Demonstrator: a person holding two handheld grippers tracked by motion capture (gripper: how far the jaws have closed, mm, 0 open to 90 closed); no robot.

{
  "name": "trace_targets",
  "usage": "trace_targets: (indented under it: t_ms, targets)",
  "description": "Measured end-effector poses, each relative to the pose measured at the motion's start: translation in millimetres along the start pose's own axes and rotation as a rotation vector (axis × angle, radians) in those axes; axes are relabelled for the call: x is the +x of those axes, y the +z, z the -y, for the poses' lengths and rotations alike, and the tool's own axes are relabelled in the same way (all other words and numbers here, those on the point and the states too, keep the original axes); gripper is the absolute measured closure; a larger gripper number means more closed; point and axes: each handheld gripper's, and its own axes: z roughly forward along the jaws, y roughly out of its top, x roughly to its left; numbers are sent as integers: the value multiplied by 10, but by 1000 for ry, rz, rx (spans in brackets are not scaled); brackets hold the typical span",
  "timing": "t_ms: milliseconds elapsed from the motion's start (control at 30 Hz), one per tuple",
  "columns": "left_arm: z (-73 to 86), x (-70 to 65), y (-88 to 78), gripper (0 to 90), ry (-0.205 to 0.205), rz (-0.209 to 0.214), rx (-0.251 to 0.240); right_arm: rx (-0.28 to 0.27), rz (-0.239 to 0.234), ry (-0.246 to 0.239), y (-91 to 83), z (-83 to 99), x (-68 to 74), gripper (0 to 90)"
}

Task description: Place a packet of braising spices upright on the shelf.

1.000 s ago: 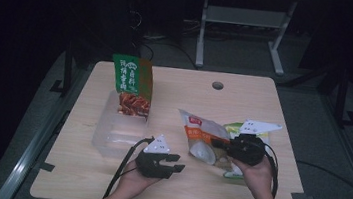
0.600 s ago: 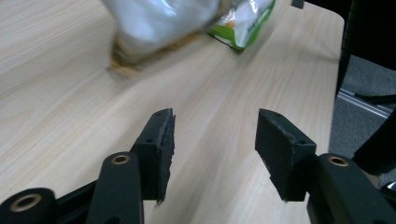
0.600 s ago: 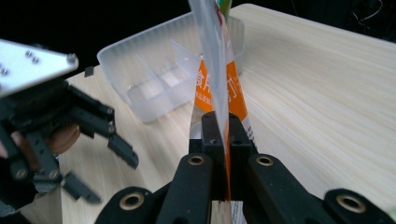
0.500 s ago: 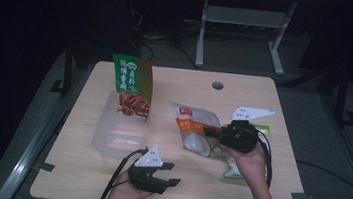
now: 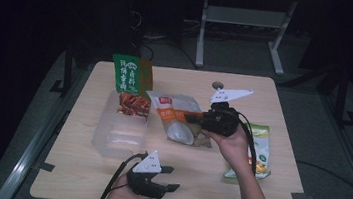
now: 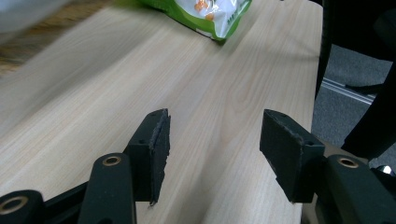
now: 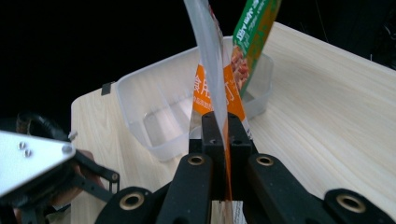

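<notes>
With right gripper [image 7: 223, 140] clamped on the lifted orange snack pouch [image 5: 175, 117] and left gripper [image 5: 168, 177] just opened empty, binning into clear container [image 5: 120, 136] looks next

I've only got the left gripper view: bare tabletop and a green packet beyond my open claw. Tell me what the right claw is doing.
Observer: The right claw is shut on the edge of an orange-and-clear pouch and holds it up.
Operator: Say where that pouch could go.
Observer: A clear plastic bin sits beside the pouch, just beyond your left claw, whose jaws have just been opening with nothing between them.
Operator: Report what's in the bin.
Observer: A green snack bag stands upright at its far end; the near part looks empty.
</notes>
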Motion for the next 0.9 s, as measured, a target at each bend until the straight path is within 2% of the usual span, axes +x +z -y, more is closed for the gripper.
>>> trace_targets:
  t_ms: [167, 267, 467, 633, 767, 900]
  targets:
    - [20, 5, 8, 394, -15, -5, -4, 11, -14, -29, 105, -157, 27, 900]
    - [27, 15, 8, 378, 8, -16, 11, 6, -29, -32, 184, -240, 41, 899]
    - [21, -1, 2, 366, 5, -23, -13, 9, -51, -37, 355, -362, 78, 899]
    - [22, -1, -1, 368, 3, -15, -12, -1, -82, -46, 565, -458, 112, 900]
    - [18, 20, -4, 370, 28, -18, -2, -2, -102, -43, 733, -520, 129, 899]
    - [20, 15, -10, 372, 29, -17, -1, -12, -115, -50, 900, -590, 136, 900]
